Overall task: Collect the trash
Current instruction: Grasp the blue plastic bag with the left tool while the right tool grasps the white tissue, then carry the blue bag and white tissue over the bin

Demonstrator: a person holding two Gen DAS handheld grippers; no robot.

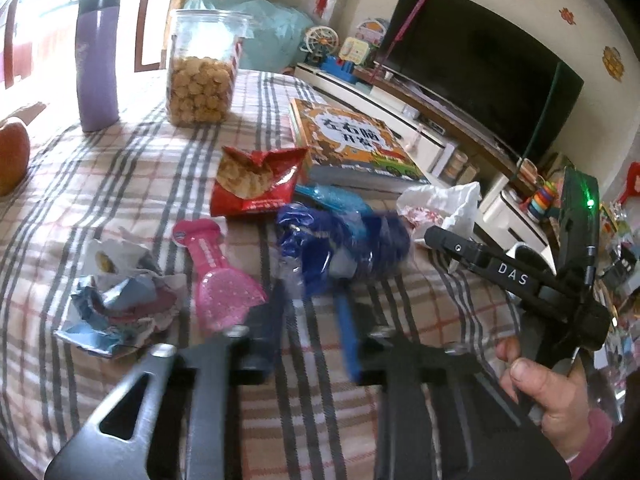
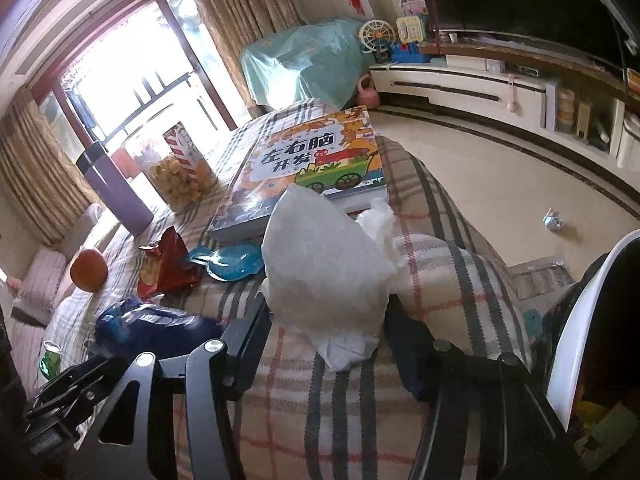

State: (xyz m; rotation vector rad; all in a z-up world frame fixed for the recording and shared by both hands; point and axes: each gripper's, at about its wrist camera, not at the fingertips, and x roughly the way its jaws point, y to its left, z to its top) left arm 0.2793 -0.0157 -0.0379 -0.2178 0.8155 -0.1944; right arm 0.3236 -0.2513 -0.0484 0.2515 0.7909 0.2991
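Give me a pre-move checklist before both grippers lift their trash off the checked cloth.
1. Left gripper shut on blue wrapper: ok.
2. Right gripper around white tissue wad: ok; firm pinch: cannot tell.
3. Tissue clear of picture book: cannot tell, they overlap in view.
4. Red snack bag clear of the left fingers: ok.
5. All trash collected: not ok; pink packet and crumpled paper remain.

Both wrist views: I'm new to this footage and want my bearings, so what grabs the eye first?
Litter across the plaid cloth: a red snack bag mid-table, a pink wrapper and crumpled paper nearer the left side. The left tool is pinched on a blue wrapper, while the right tool has white tissue between its fingers. Behind lie a colourful children's book and a cookie jar.
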